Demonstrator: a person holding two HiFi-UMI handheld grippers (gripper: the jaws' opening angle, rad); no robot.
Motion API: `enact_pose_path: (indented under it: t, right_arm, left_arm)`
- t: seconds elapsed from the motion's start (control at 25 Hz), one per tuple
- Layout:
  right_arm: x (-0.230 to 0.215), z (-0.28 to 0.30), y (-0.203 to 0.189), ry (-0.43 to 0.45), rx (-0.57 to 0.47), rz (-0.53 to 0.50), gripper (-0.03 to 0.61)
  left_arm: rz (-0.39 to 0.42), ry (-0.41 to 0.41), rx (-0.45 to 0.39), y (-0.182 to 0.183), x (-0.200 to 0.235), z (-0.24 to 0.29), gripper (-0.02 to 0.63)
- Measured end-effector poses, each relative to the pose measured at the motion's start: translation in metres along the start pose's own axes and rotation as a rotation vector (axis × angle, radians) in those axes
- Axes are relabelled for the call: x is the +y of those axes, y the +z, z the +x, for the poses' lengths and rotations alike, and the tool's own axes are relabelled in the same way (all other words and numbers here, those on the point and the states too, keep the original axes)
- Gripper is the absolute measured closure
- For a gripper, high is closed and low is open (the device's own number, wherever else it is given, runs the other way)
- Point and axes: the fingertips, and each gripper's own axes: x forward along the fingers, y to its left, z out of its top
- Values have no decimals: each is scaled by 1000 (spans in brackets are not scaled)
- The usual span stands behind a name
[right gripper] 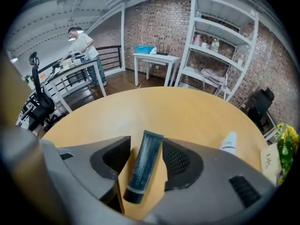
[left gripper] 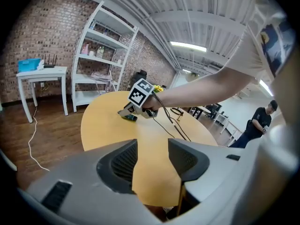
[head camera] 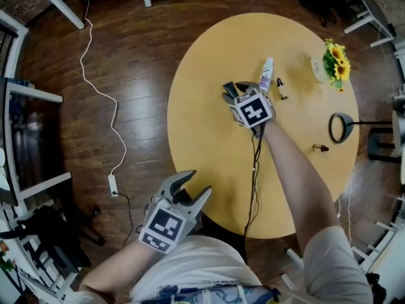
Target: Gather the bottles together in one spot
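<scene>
Right gripper is down over the round table, jaws spread wide either side of a dark green tube lying slanted between them, pads not pressing on it as far as I can see. White bottle lies just beside, a small dark bottle near that, another small bottle well apart. Left gripper hangs off the table edge, jaws apart, nothing in them. Risk now: the tube's askew, so pulling away could snag it on a pad and drag it, or a sideways sweep could send the white bottle rolling.
</scene>
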Motion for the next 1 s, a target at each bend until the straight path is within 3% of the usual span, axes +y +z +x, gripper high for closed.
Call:
enact_pose_path:
  t: [0.2,0.44,0.72,1.0]
  right_arm:
    - [-7,16,-1,-11,47,-21,339]
    - [-5,18,-8,41,90,72,342]
    - [-6,18,-7,140,110,-1,393]
    - [-5,16,-6,118,91,-22,419]
  left_arm:
    - [-32,1,0,-7,3,1,410]
    - [-41,-9,-7,-9,8,1,410]
    - [-45,-10,-4,-11,9,2,410]
    - [-38,-5,-3,-17,10,0,410]
